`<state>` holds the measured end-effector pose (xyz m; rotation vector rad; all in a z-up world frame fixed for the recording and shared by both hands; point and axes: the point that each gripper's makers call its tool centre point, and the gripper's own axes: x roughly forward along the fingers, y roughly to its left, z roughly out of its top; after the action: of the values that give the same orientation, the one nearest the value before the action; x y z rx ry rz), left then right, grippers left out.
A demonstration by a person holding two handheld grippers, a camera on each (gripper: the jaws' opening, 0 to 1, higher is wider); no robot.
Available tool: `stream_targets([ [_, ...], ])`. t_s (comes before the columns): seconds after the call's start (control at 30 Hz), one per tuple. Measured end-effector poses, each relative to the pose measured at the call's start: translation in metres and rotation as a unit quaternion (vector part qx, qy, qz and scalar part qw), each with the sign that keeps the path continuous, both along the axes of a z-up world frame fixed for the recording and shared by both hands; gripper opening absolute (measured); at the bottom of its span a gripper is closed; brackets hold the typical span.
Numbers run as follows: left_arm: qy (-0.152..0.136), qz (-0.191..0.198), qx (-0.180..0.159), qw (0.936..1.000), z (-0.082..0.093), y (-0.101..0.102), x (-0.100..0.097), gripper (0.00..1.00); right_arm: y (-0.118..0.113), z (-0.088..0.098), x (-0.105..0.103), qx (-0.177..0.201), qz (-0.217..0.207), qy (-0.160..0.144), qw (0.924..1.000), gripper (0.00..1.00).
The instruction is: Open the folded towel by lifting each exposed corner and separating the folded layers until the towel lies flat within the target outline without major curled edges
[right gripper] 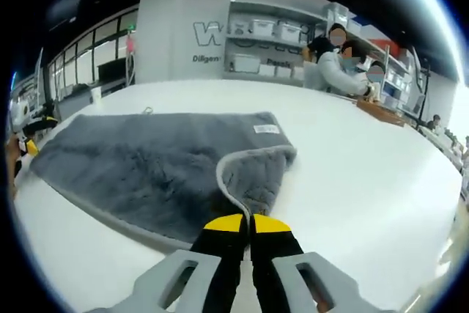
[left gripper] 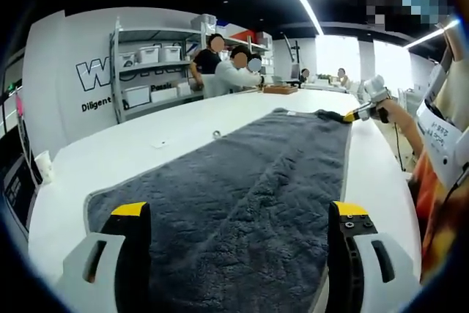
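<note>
- On the white surface [left gripper: 168, 126] lies a dark grey plush towel with a pale grey bound edge [left gripper: 249, 196], spread long and mostly flat between the two views.
- Seen from the left gripper view, the towel runs away from the camera toward its far end, where the right gripper [left gripper: 360, 113] meets a far corner.
- The left gripper [left gripper: 245, 214] hovers low over the near end of the towel; its yellow-tipped jaws stand wide apart and hold nothing.
- From the right gripper view, the right gripper [right gripper: 246, 223] has its yellow-tipped jaws pressed together on the pale edge of a folded-over corner flap [right gripper: 253, 174].
- That flap lies doubled back onto the rest of the towel [right gripper: 139, 159], so one corner is not yet laid out.
- My judgement: most of the unfolding is done, since the main body lies in a single broad sheet; what is left is to draw this last flap outward and smooth its edge.
- I cannot make out a target outline on the surface, so whether the towel sits within it cannot be told.
- A small white label [right gripper: 265, 129] shows on the towel near the folded corner.
- Against the far wall, a grey metal shelf unit [left gripper: 157, 64] carries several white lidded bins [left gripper: 160, 53]; what is inside them cannot be seen.
- People stand by the shelves [left gripper: 227, 67], well apart from the towel.
</note>
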<state>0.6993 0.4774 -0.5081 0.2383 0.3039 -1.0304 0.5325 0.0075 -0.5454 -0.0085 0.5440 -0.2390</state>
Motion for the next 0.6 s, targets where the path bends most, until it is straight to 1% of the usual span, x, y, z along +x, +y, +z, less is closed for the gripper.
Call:
stream_targets([
  [0.1,0.0,0.0,0.001,1.0,0.0,0.0,0.0,1.0,-0.001,-0.003,-0.005,0.003,-0.004,0.006,1.0,0.0],
  [0.2,0.001,0.0,0.002,1.0,-0.001,0.0,0.0,1.0,-0.002,-0.007,-0.011,-0.008,-0.003,0.025,0.9996,0.0],
  [0.27,0.001,-0.001,0.003,1.0,-0.001,0.0,0.0,1.0,-0.004,-0.008,-0.014,-0.013,-0.008,0.031,0.9994,0.0],
  [0.47,0.001,-0.003,0.005,1.0,-0.002,0.0,0.0,1.0,-0.006,-0.01,-0.018,-0.006,-0.015,0.03,0.9994,0.0],
  [0.6,0.002,-0.002,0.006,1.0,-0.002,0.0,0.0,1.0,-0.009,-0.013,-0.022,-0.007,-0.021,0.036,0.9991,0.04],
])
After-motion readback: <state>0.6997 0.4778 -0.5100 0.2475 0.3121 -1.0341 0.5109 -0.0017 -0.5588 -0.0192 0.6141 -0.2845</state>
